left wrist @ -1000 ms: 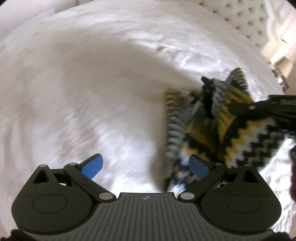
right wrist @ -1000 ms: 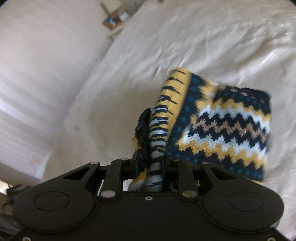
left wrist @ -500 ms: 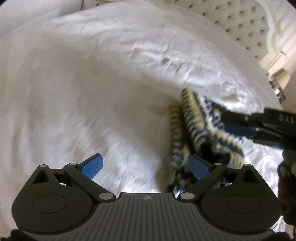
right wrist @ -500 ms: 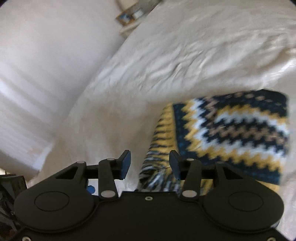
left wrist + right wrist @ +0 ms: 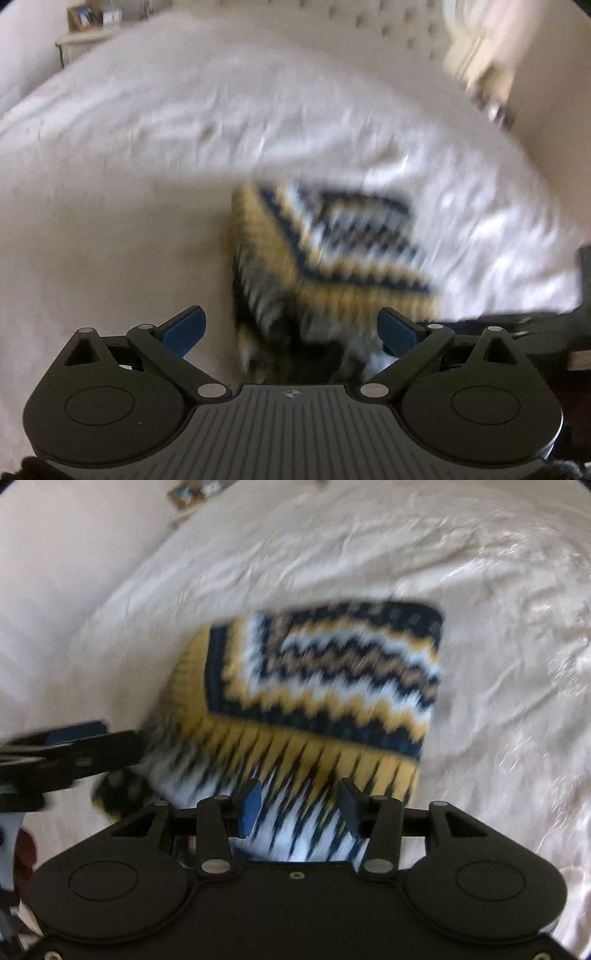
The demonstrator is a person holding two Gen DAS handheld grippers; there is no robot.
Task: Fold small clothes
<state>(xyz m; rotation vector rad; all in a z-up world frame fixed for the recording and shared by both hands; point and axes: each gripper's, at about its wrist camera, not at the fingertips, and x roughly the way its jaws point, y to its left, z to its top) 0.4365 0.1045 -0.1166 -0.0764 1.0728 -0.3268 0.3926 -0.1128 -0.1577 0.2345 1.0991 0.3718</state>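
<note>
Your knitted garment [image 5: 325, 686] lies on the bed [image 5: 480, 590] as a compact, roughly rectangular bundle, zigzag bands of navy, yellow, white and tan on top and a ribbed yellow-and-striped edge nearest you. It looks folded at least once, judging by the doubled layer along that near edge, so I would say the fold is largely done. What seems left is squaring the bundle, pressing it flat, and moving on to any other piece. No other clothes show in either view.

Your right tongs [image 5: 297, 805] are parted, hovering just above the striped near edge with nothing between the pads. Your left tongs [image 5: 291, 328] are spread wide and hold nothing either; the garment [image 5: 325, 258] sits just ahead of them and slightly toward the right pad. In the right wrist view your left tongs [image 5: 70, 749] come in from the side, right by the bundle's left corner; whether they touch it I cannot tell, because both views are smeared by motion.

The bed is covered in a pale, slightly shiny, wrinkled cover, soft enough that the bundle could slide or sink if you push on it. A tufted headboard [image 5: 388, 18] runs along the far edge, and a nightstand [image 5: 85, 37] with small framed pictures [image 5: 81, 16] stands by the far left corner. The walls are pale.
</note>
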